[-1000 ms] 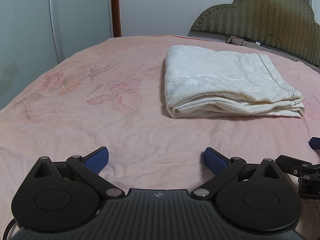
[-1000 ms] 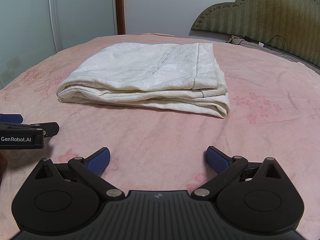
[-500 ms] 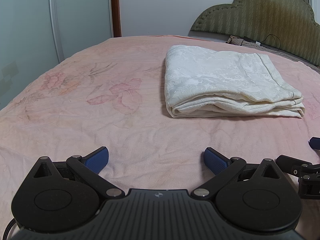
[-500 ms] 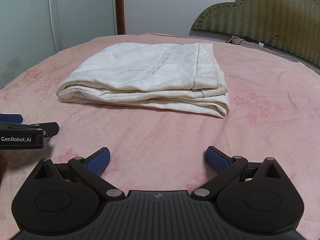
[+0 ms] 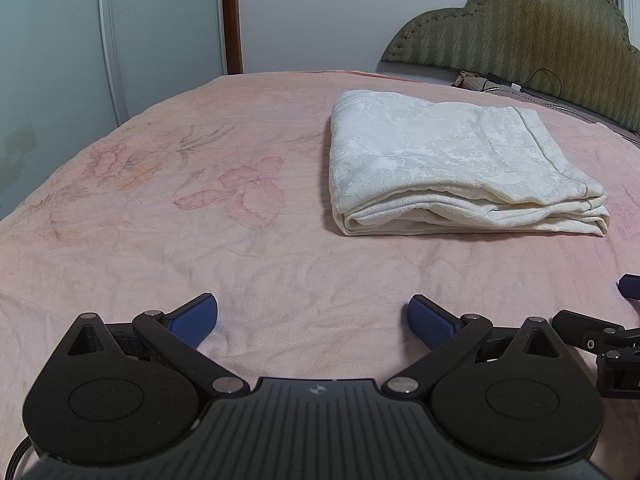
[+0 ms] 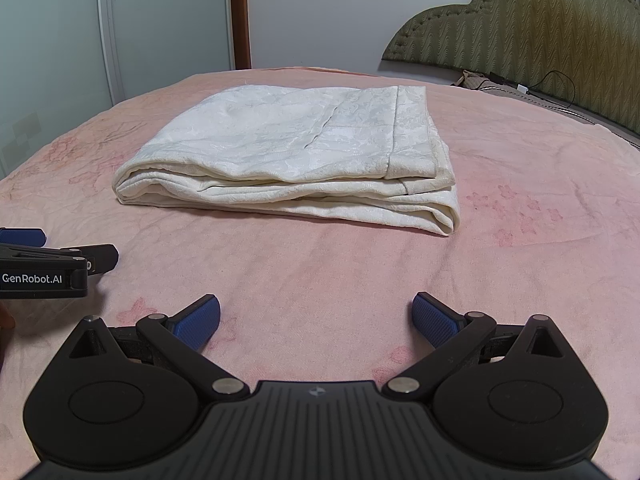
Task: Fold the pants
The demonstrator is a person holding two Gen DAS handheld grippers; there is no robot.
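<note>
The pants (image 5: pixel 452 172) lie folded in a neat stack on the bed (image 5: pixel 200 208), upper right of the left view and upper centre of the right. Both left tongs (image 5: pixel 313 316) and right tongs (image 6: pixel 316 314) gape wide, empty, resting low. Folding looks finished; nothing obvious remains.

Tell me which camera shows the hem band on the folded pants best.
The right wrist view: the folded pants lie nearly centred, and the hem band shows along its full length. The left wrist view pushes the pants right of centre and shows the band narrower.
</note>
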